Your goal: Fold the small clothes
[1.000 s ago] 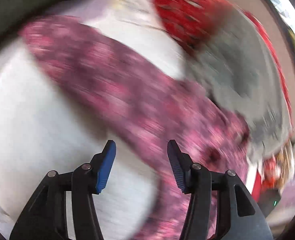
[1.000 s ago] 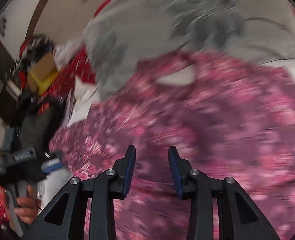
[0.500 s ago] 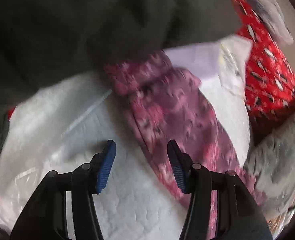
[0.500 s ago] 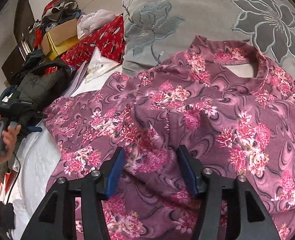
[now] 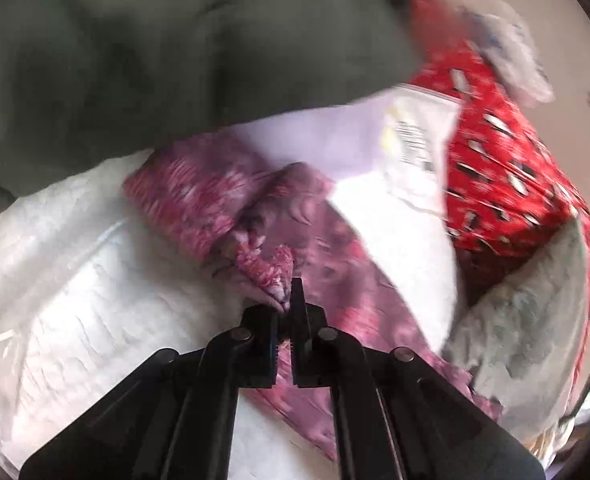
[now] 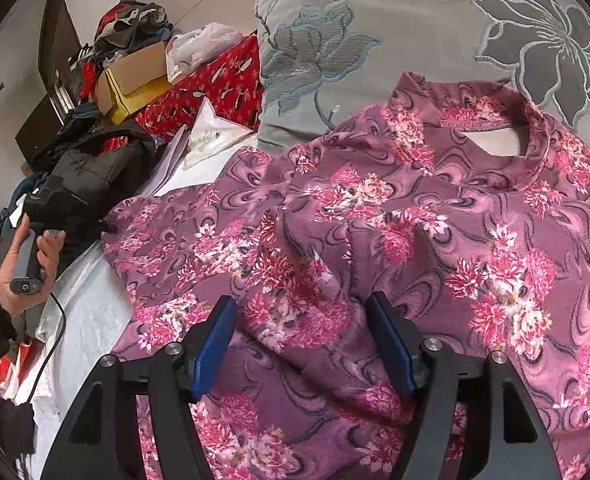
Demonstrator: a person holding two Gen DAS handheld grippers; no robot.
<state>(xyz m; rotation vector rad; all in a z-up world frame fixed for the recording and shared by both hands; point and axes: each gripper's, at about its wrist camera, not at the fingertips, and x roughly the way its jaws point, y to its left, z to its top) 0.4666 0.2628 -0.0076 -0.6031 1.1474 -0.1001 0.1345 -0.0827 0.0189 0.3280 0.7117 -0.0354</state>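
Observation:
A purple top with pink flowers (image 6: pixel 455 220) lies spread on the bed, its collar resting on a grey flowered pillow (image 6: pixel 375 40). Its left sleeve (image 5: pixel 215 200) stretches across the white sheet (image 5: pixel 95 300). My left gripper (image 5: pixel 289 300) is shut, pinching a bunched fold of that sleeve near the cuff. My right gripper (image 6: pixel 303 320) hovers low over the top's chest with its jaws opening. A raised fold of fabric lies between the blue pads (image 6: pixel 215 336), which do not press on it. A hand (image 6: pixel 23 264) holds the left gripper's handle at the far left.
A dark padded coat (image 5: pixel 175 40) lies just beyond the sleeve end. A red patterned box (image 5: pixel 495 168) and a white labelled bag (image 5: pixel 415 140) sit beside the pillow. Cardboard boxes (image 6: pixel 135 80) and piled clothes crowd the back left corner.
My left gripper moved onto the sleeve near the cuff and its jaws closed on the fabric. My right gripper's jaws spread wider over the top; that hand has stayed put for the last half second.

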